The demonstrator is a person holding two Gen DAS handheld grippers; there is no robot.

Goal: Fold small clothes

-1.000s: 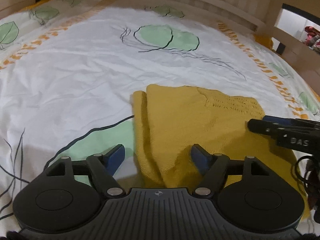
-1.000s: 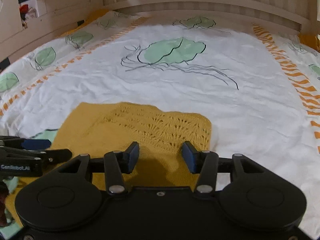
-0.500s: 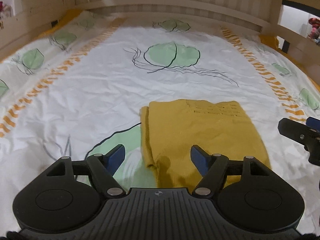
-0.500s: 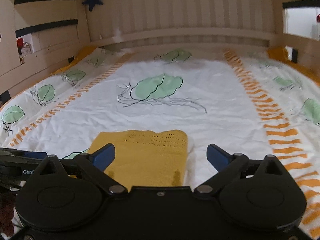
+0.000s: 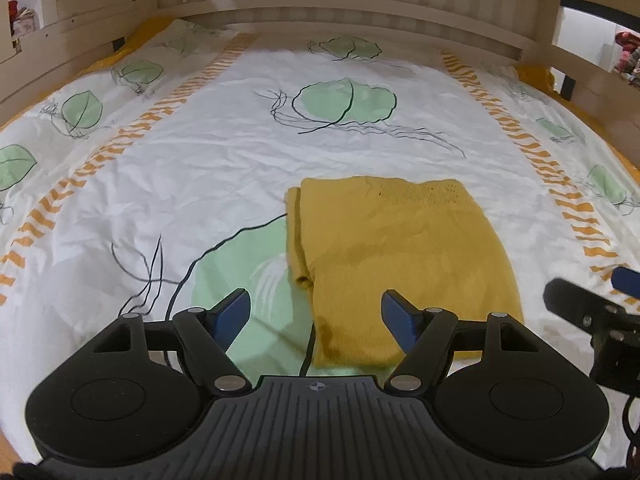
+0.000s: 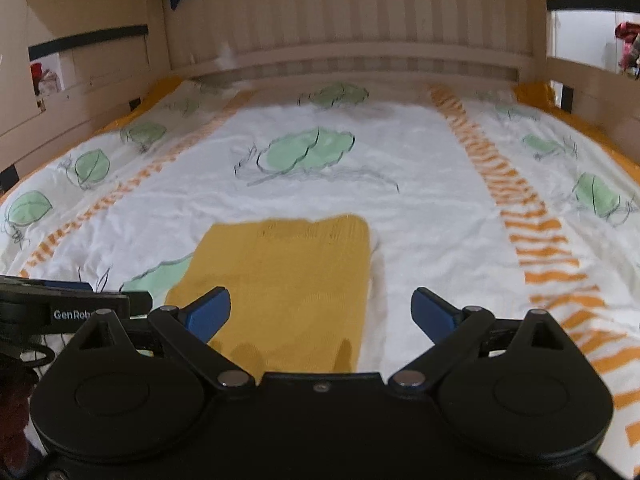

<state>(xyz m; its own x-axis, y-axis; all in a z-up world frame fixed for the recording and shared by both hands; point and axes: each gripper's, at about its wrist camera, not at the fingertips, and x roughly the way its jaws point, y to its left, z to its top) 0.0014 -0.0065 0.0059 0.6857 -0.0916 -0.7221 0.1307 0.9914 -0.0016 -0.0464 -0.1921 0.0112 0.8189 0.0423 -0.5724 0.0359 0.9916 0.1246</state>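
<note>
A mustard-yellow knitted garment (image 5: 400, 248) lies folded into a rectangle on the bed, with a lace-patterned band along its far edge. It also shows in the right wrist view (image 6: 288, 284). My left gripper (image 5: 316, 316) is open and empty, held above the garment's near left corner. My right gripper (image 6: 320, 312) is open wide and empty, held above the garment's near right edge. Neither gripper touches the cloth. The right gripper's fingers (image 5: 576, 304) show at the right edge of the left wrist view.
The bed has a white cover (image 5: 224, 160) printed with green leaves and orange stripes. A wooden slatted headboard (image 6: 360, 20) stands at the far end. Wooden rails (image 5: 72, 52) run along both sides. A black cable (image 5: 310, 348) hangs near the left gripper.
Both grippers have pulled back and risen away from the garment. The right gripper has opened from a narrow gap to wide. The garment lies flat and still.
</note>
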